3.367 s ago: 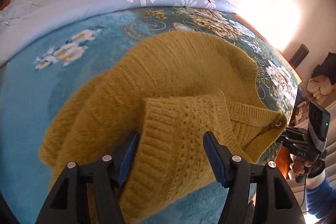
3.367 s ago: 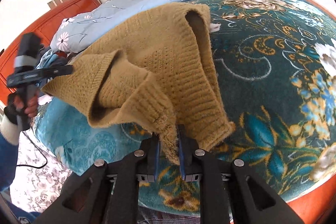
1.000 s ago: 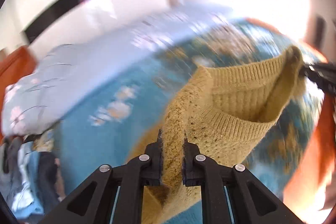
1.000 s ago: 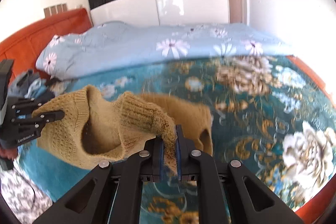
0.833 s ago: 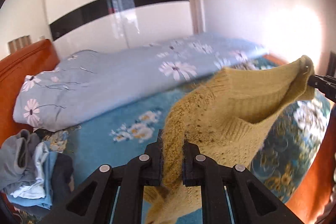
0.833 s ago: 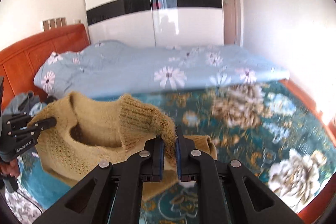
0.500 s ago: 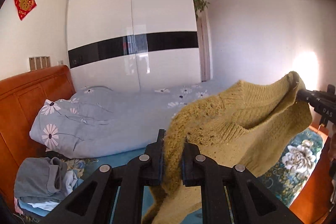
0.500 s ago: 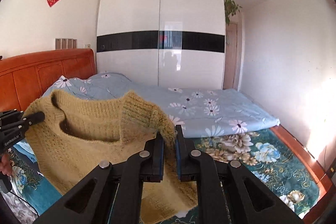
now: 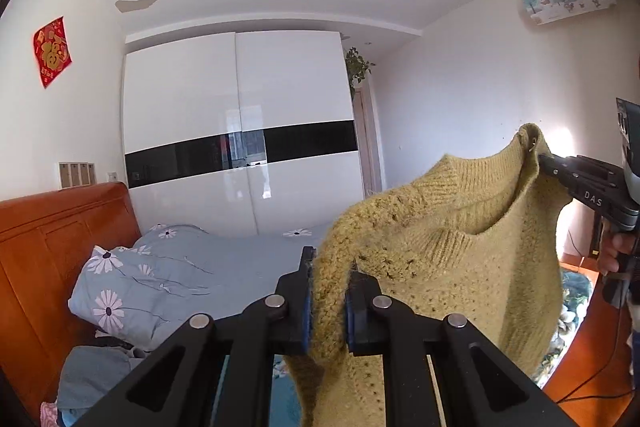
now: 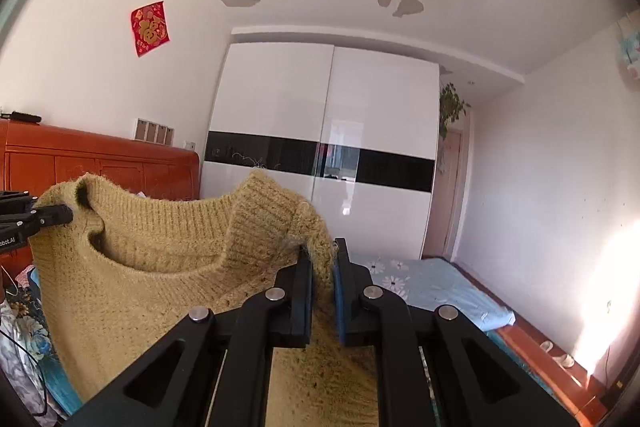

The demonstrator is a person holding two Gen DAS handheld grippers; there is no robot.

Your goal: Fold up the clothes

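Observation:
A mustard-yellow knitted sweater hangs in the air, stretched between both grippers, neckline up. My left gripper is shut on one shoulder of it. My right gripper is shut on the other shoulder; it also shows in the left wrist view at the right, pinching the fabric. In the right wrist view the sweater spreads to the left, where the left gripper holds its far shoulder. The sweater's lower part hangs down out of sight.
A bed with a light blue flowered duvet and an orange wooden headboard lies below. A pile of clothes sits at the bed's left. A white wardrobe stands behind.
Both grippers have risen well above the bed, lifting the sweater off it. The views have tilted up from the bedspread to the wardrobe and ceiling. The sweater now hangs stretched between them.

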